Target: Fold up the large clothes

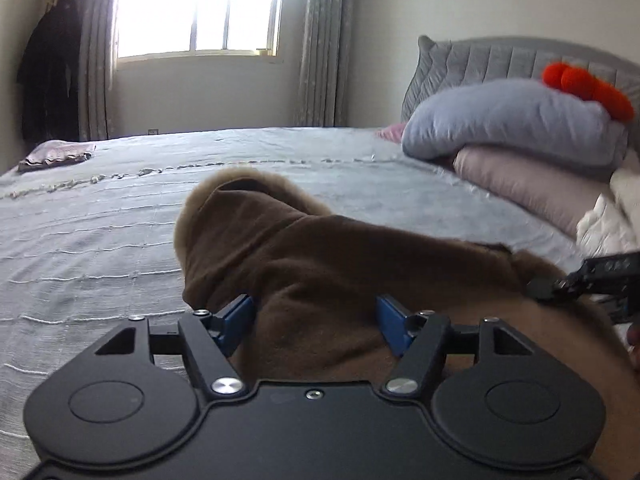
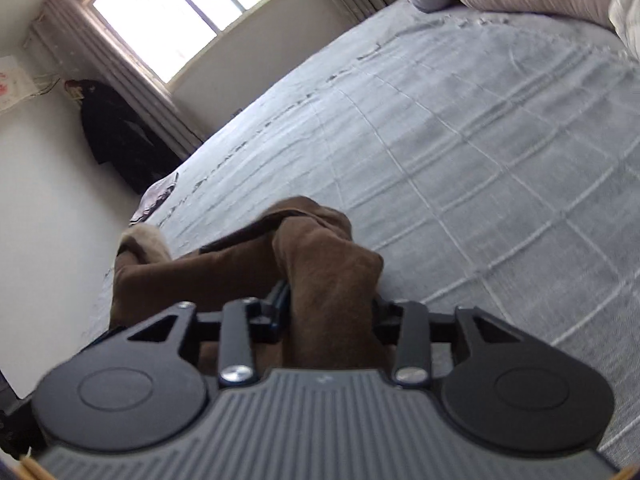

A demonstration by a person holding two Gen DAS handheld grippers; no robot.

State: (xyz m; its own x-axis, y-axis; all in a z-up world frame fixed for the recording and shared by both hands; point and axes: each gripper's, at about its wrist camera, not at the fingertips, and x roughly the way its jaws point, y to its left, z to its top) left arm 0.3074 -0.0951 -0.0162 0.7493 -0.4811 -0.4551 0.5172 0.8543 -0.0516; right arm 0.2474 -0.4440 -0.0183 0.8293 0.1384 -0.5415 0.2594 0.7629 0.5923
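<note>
A brown fleece garment (image 1: 304, 256) with a pale fuzzy lining is bunched up over the grey bedspread (image 1: 100, 232). My left gripper (image 1: 316, 320) is shut on a thick fold of it, the blue fingers (image 1: 236, 320) pressing on either side. My right gripper (image 2: 330, 308) is shut on another bunch of the same brown garment (image 2: 320, 272), held above the bedspread (image 2: 480, 160). The right gripper also shows at the right edge of the left wrist view (image 1: 592, 276), close beside the cloth.
Pillows (image 1: 516, 124) are stacked at the grey headboard (image 1: 488, 58), with an orange plush thing (image 1: 588, 88) on top. A small folded cloth (image 1: 56, 154) lies at the far left bed corner. Dark clothes (image 1: 48, 76) hang by the curtained window (image 1: 196, 8).
</note>
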